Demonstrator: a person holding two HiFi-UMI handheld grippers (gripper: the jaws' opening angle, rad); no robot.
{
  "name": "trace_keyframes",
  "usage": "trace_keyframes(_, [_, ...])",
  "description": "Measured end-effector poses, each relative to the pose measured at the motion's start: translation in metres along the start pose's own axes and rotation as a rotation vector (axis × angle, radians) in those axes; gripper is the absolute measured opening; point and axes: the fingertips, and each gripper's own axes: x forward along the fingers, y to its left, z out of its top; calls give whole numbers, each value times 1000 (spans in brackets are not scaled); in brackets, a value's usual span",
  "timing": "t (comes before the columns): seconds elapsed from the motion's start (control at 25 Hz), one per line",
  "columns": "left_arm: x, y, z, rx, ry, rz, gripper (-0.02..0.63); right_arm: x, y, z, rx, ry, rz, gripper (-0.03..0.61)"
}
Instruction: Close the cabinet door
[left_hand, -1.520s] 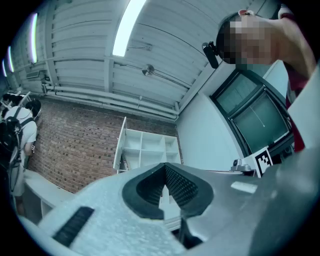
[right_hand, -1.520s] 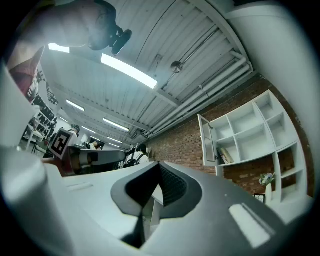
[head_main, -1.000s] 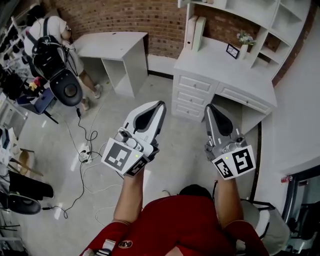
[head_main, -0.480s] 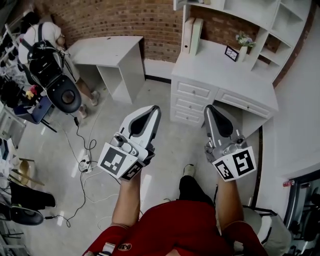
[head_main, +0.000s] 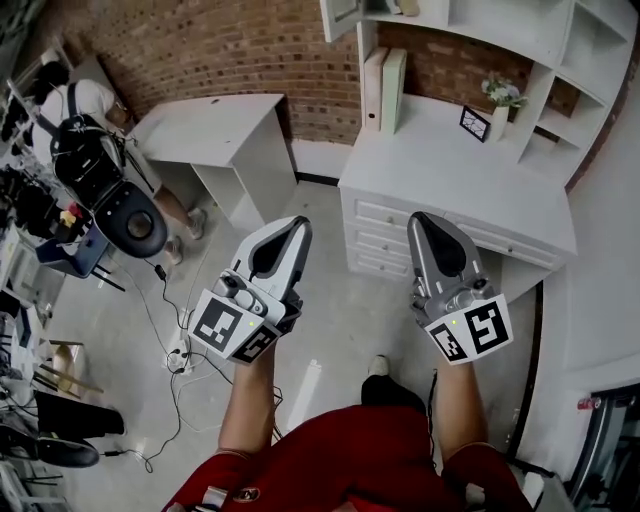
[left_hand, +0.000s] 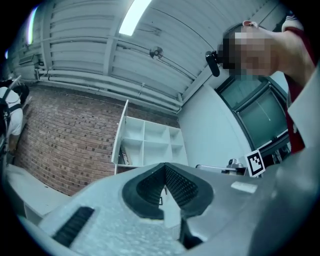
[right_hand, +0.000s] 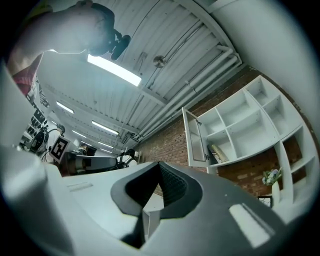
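Cabinet door (right_hand: 194, 137), one, open, two claws (head_main: 296, 226) (head_main: 424, 219), closed

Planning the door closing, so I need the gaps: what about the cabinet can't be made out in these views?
Cabinet door: head view, top edge cuts it off; only its lower corner shows.
Same door, left gripper view: nearly edge-on, its face hidden.
Shelf contents: right gripper view, too small to identify.

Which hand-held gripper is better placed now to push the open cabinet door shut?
Probably left. The left hand-held gripper lines up with the open cabinet door at the left end of the shelf unit; the right hand-held gripper sits further right. Both are shut and empty.
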Motion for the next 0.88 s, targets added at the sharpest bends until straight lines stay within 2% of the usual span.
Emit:
trace_keyframes(0.24, [89, 39, -21, 19, 0, 17, 3, 46, -83, -16, 4, -15, 42, 12])
trace_keyframes(0.44, [143, 66, -29, 33, -8, 24, 5, 80, -132, -30, 5, -8, 70, 12])
trace_keyframes(0.64, [171, 95, -33, 54, 21, 36, 5, 109, -149, -38, 9, 2, 83, 12])
trace_keyframes(0.88, [196, 149, -43, 31, 3, 50, 3, 144, -168, -57, -15, 18, 62, 12])
